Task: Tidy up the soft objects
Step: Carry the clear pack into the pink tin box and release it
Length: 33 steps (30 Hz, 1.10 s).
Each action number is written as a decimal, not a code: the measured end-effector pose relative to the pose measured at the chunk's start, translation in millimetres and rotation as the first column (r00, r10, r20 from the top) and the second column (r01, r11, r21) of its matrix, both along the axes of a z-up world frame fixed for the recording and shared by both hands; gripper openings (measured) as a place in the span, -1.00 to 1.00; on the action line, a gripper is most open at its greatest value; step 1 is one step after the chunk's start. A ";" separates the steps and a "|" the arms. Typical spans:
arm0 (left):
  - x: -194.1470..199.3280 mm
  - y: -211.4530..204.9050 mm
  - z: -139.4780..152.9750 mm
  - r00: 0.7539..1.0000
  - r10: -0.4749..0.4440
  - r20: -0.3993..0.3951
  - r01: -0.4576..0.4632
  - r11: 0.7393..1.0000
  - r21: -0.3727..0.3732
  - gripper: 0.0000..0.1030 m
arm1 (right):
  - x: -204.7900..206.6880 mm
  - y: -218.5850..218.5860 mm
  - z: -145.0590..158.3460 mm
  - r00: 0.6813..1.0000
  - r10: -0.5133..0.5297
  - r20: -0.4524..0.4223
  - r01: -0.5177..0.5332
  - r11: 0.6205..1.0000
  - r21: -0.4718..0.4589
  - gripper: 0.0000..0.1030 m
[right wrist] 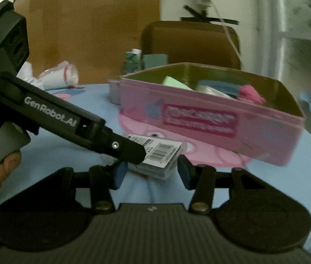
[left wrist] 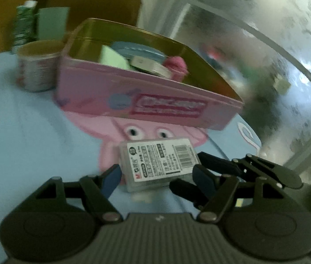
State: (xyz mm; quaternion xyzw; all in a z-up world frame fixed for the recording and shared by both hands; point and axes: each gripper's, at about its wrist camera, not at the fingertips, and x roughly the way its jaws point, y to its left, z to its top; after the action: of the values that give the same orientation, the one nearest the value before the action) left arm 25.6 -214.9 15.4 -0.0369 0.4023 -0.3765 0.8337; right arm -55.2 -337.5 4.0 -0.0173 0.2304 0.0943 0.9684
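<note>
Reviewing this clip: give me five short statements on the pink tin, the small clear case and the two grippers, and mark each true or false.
1. The pink rectangular tin box stands open, with no lid on it. True.
2. A pink fuzzy ball lies inside the tin. True.
3. The small clear plastic case with a barcode label is already inside the tin. False: it sits in front of the tin, over the blue cartoon-print tablecloth.
4. The round metal can stands on top of the tin. False: it stands beside the tin, on the cloth.
5. Both the left gripper and the right gripper have the clear case between their fingers. True, though blur hides whether the pads press on it.
</note>
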 end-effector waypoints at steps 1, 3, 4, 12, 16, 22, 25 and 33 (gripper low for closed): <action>0.2 -5.8 0.3 1.000 -0.016 0.004 0.016 1.000 0.008 0.44 | -1.0 -5.8 -1.7 1.000 -0.009 -0.004 0.009 1.000 0.009 0.05; 2.5 -11.9 1.2 0.999 -0.034 0.005 0.034 0.999 0.016 0.47 | -1.1 -13.6 -4.8 1.000 -0.019 -0.021 0.020 0.999 0.028 0.05; 4.1 -12.8 1.6 0.999 -0.037 0.003 0.037 0.999 0.017 0.48 | -1.0 -16.9 -6.9 0.999 -0.022 -0.026 0.023 0.999 0.038 0.05; 4.0 -12.4 23.4 0.999 -0.028 0.039 0.028 1.000 -0.009 0.37 | -10.2 -18.2 -4.8 0.998 -0.002 0.070 -0.003 0.998 0.069 0.00; 7.1 -17.3 64.2 0.986 -0.043 0.158 0.050 0.998 -0.040 0.39 | -12.7 -28.8 27.2 0.977 -0.020 0.212 -0.003 0.994 0.108 0.00; 64.0 -52.2 84.8 0.968 0.024 0.249 -0.015 0.999 -0.038 0.44 | 49.6 -67.8 59.6 0.963 -0.073 0.258 0.064 0.997 0.041 0.01; 102.7 -67.9 78.6 0.974 0.075 0.213 -0.066 0.997 -0.046 0.63 | 88.6 -79.6 60.2 0.971 -0.112 0.209 0.111 0.994 0.018 0.00; 117.0 -57.9 75.5 0.957 0.153 0.247 -0.158 0.987 0.001 0.78 | 95.5 -95.0 48.4 0.959 -0.219 0.178 0.207 0.975 0.085 0.02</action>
State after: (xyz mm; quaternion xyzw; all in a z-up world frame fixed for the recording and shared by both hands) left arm 142.6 -272.8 90.9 -0.0127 0.2958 -0.3072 0.9044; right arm 40.3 -432.5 52.5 0.0305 0.1359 -0.0050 0.9902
